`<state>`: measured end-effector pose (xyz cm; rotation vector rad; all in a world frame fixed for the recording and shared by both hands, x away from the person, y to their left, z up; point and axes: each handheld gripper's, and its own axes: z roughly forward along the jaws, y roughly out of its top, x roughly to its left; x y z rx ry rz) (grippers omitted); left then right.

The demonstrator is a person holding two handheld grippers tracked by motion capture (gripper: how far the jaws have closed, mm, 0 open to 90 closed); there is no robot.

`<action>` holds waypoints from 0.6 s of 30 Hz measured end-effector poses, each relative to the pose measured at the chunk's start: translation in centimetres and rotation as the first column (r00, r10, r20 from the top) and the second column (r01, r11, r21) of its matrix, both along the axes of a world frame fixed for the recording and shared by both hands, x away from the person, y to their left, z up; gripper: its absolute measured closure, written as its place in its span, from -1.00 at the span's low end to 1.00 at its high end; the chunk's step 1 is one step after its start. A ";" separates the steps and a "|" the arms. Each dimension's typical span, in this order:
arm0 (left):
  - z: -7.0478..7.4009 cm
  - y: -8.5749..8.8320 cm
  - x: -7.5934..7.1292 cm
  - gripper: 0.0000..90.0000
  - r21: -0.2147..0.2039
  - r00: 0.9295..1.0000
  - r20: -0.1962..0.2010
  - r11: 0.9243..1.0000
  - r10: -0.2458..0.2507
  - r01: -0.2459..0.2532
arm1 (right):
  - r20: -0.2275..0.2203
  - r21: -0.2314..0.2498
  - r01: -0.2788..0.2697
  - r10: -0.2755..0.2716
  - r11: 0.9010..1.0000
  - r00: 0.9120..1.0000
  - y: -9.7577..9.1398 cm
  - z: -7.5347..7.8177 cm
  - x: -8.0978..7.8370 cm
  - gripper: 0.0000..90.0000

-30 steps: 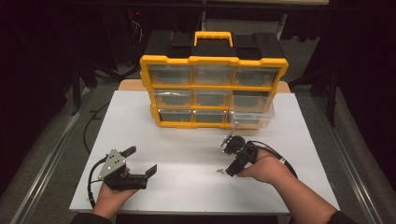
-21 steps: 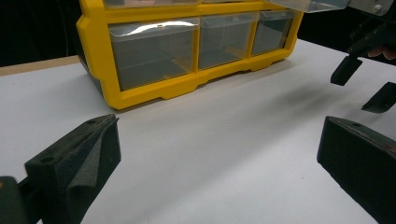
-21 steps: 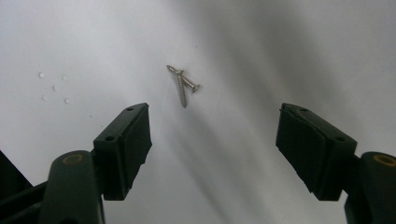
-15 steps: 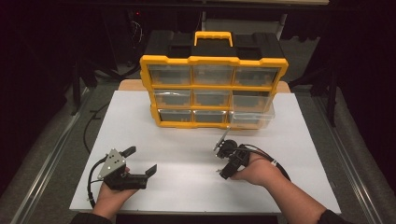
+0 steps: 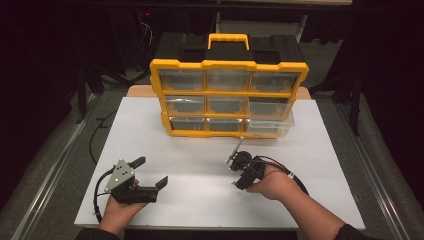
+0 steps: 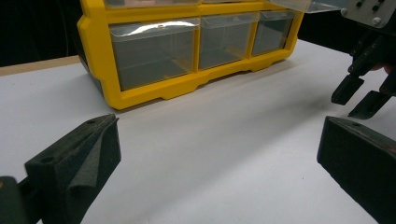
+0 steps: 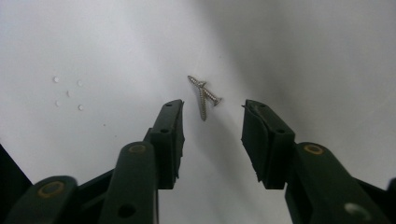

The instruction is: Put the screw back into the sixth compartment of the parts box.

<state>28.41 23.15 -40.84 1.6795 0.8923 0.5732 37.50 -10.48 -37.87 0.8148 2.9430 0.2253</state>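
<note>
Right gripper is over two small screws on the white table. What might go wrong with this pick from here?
1. The two screws lie crossed and touching, so the right gripper, whose jaws have just been closing with nothing between them yet, may catch one and flick the other away.
2. The screws lie flat on the table; the thick pads may slide over them.
3. One bottom drawer of the yellow organizer juts out, so a carried screw could clip its rim.

No writing, label, brand, number or sign can be read anywhere in these views. The yellow drawer cabinet [image 5: 228,97] bears no legible marking on its frame or its clear drawers, and the white worktop [image 5: 200,170] carries no print.
</note>
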 end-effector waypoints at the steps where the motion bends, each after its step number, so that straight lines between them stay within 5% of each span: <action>1: 0.0 0.0 0.0 -1.00 0.000 1.000 0.000 1.000 0.000 0.000 | 0.000 -0.007 -0.006 0.006 1.000 1.000 0.1 0.0 0.0 0.45; 18: 0.0 0.0 0.0 -1.00 0.001 1.000 0.005 1.000 0.001 -0.001 | -0.016 -0.029 -0.038 0.038 0.999 0.999 0.5 -0.9 0.1 0.82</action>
